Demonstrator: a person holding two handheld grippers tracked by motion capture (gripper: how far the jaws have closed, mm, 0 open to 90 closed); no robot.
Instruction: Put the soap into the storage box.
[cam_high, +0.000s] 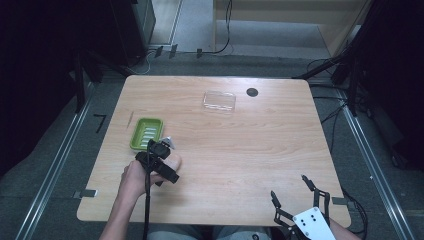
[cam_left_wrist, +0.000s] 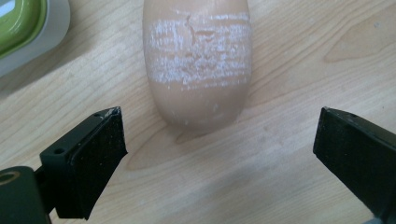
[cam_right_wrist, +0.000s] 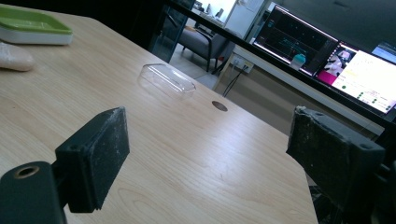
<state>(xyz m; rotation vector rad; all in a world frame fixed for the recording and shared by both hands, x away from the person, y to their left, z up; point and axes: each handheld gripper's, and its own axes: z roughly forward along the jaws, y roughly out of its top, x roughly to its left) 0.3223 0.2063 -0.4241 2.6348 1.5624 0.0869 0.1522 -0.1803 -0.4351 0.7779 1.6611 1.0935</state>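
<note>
So the left gripper (cam_left_wrist: 219, 140) is sitting low over the table (cam_high: 240, 150) on the near-left side with its jaws spread wide and nothing in them, pointed straight at a peach-coloured bar of soap (cam_left_wrist: 198, 70) lying flat on the wood just ahead, rounded end facing the jaws, with a whitish scuffed patch on top. The soap sits just beside the green soap dish (cam_high: 146, 133), which is to its far-left in the high view, and the dish looks empty apart from its ridged bottom. The right gripper (cam_high: 292, 192) is parked at the near-right corner, also wide open and empty, doing nothing for now. Over on the far side there's a clear plastic lid or box (cam_high: 219, 100) lying by itself, nothing visible in it, with a small dark round spot (cam_high: 252, 92) to its right. What could go sideways: the bar is smooth and rounded, so if the jaws close near the tapered end it'll probably squirt forward out of the pads, maybe knocking into the dish. Closing off-centre could also spin it flat on the wood. Coming in too low, a jaw tip might just shove it along instead of getting around it, so the grip likely wants the wider middle
</note>
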